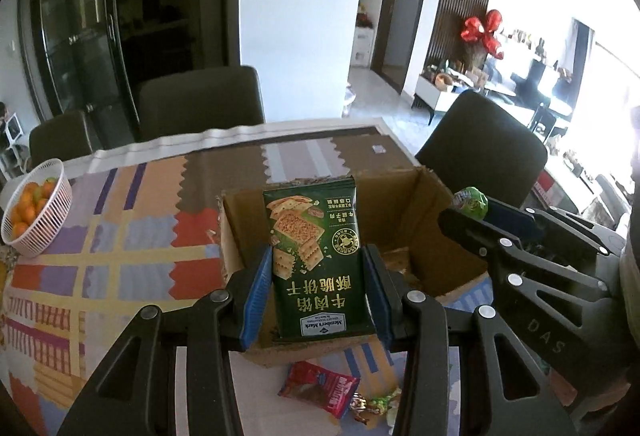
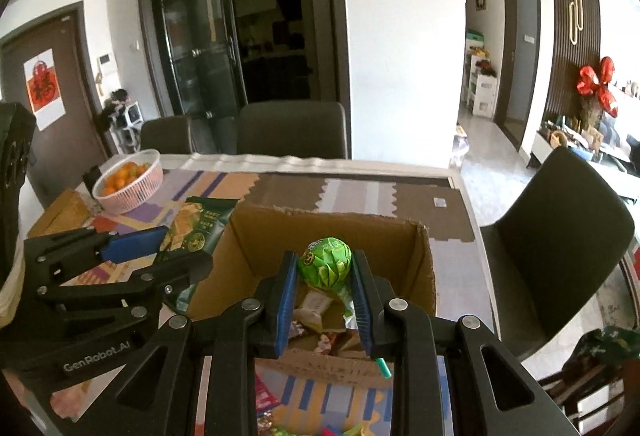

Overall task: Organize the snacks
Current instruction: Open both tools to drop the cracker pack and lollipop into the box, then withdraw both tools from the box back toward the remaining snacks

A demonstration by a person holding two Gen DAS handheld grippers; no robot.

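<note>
My left gripper point(image 1: 318, 276) is shut on a green cracker packet point(image 1: 316, 260) and holds it upright above the near left part of an open cardboard box point(image 1: 432, 203). My right gripper point(image 2: 325, 276) is shut on a green-wrapped lollipop point(image 2: 328, 262) over the box point(image 2: 332, 232); its stick point(image 2: 383, 367) pokes out below the fingers. The box holds several wrapped snacks point(image 2: 316, 310). In the left wrist view the right gripper point(image 1: 492, 220) comes in from the right with the lollipop point(image 1: 472, 201). In the right wrist view the left gripper point(image 2: 152, 256) holds the packet point(image 2: 196, 226) at the left.
A red snack packet point(image 1: 320, 388) and loose candies point(image 1: 372, 404) lie on the patterned tablecloth point(image 1: 120, 256) in front of the box. A white basket of oranges point(image 1: 36, 211) stands at the far left. Dark chairs point(image 1: 480, 151) surround the table.
</note>
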